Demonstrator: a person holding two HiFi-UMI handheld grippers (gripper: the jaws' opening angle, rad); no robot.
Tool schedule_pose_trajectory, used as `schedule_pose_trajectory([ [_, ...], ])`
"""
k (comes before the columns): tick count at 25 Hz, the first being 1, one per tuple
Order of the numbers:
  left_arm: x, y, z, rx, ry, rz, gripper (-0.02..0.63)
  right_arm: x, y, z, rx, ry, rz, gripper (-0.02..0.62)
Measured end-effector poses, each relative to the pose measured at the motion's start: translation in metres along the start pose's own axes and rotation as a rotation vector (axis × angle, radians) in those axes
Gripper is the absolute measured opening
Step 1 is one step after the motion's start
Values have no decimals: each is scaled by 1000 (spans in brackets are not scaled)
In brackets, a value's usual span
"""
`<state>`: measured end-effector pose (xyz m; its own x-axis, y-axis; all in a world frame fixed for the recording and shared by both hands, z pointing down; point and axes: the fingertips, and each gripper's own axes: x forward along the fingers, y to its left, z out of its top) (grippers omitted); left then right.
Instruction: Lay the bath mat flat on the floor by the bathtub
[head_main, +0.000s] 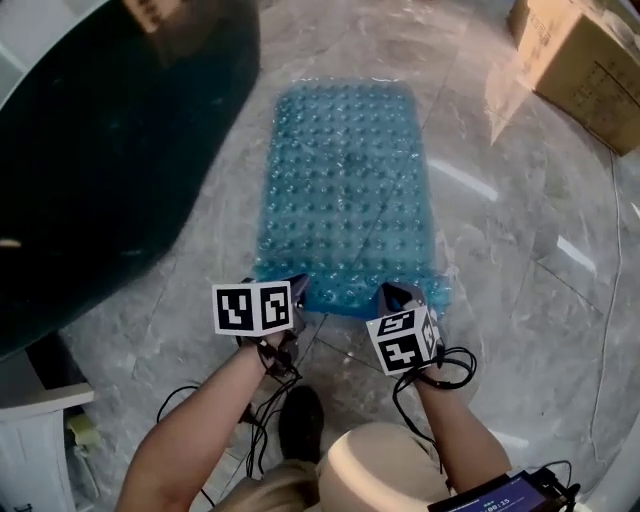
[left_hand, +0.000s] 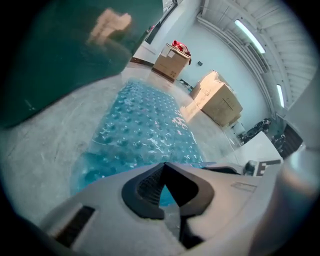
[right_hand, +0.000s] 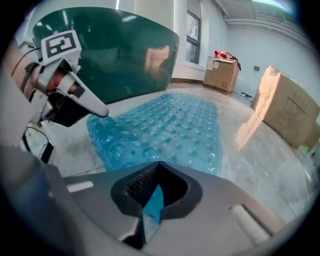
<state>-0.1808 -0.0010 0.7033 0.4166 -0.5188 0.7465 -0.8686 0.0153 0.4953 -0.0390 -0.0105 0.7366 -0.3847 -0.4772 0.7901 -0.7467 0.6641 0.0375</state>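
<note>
1. Jaws of left gripper (head_main: 299, 294) pinched shut on bath mat (head_main: 345, 190), near-left corner.
2. Jaws of right gripper (head_main: 387, 294) clamped on near-right corner.
3. Mat spread on floor (head_main: 520, 260) beside bathtub (head_main: 100, 150).
4. Box (head_main: 580, 60) print unreadable.

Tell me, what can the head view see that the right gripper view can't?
Only the head view: the person's shoe and right forearm. Only the right gripper view: a window, a far box with something red on top, and the bath mat's edge pinched inside the right gripper's shut jaws. Both: the blue bath mat, the dark green bathtub, the big cardboard box and the left gripper.
</note>
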Motion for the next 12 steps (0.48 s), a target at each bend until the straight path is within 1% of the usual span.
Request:
schedule_pose_trajectory([
  [2,17,-6,8,-22,-28,-15,5,-6,3,-6,0,-13,10,8],
  [3,26,-9,7,-28,-24,-21,5,-9,5,-12,5,-14,16,8],
  [4,33,-10,2,-22,-2,-19,5,-12,9,-20,11,-11,24,8],
  [6,44,-8,-16,15,65,-1,5,-20,17,-28,26,-15,62,8],
  [8,46,-4,-38,42,111,5,5,-34,21,-18,64,-50,122,8],
  [9,45,-3,-50,42,125,2,5,-41,19,-8,81,-76,135,8],
  [11,38,-4,-73,23,134,-8,5,-42,11,13,76,-105,127,8],
  [12,35,-5,-82,9,131,-16,5,-37,8,20,58,-102,121,8],
])
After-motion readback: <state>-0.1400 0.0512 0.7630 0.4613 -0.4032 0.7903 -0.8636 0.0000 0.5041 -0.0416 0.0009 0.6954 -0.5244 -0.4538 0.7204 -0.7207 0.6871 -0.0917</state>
